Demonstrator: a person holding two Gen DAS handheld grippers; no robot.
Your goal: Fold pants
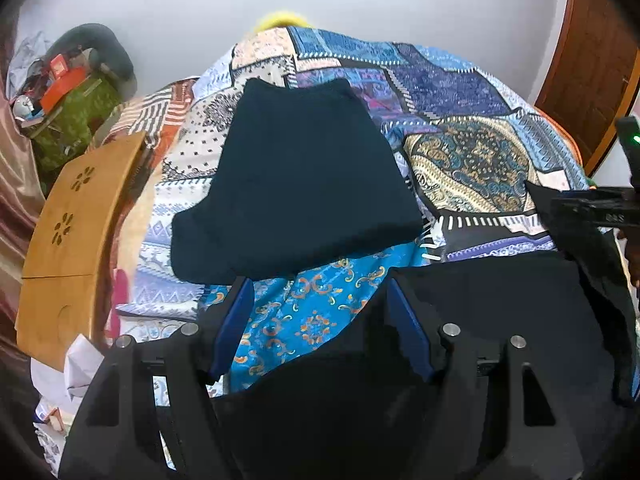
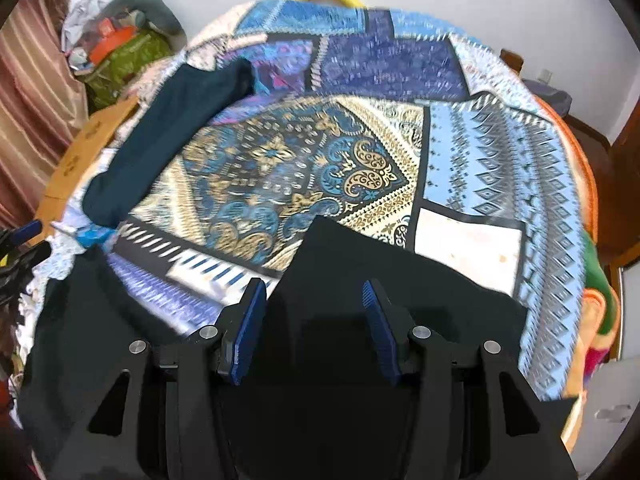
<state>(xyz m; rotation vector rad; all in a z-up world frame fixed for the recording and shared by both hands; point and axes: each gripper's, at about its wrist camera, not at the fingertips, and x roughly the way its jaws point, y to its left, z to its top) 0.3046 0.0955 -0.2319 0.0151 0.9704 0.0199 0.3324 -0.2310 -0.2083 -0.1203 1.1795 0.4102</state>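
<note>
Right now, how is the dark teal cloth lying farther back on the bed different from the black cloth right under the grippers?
The teal garment is dark blue-green; the black pants are pure black. The teal garment lies folded into a neat block farther up the patterned bedspread; the black pants are spread wider at the near edge, not folded small yet. Both grippers hang open over the black pants; none is near the teal garment. Both are plain dark cloth on the same bedspread.

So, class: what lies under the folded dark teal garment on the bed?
The folded dark teal garment rests on the patchwork bedspread, whose patterned panels show all around it. The panels directly beneath are covered, so nothing there can be seen.
</note>
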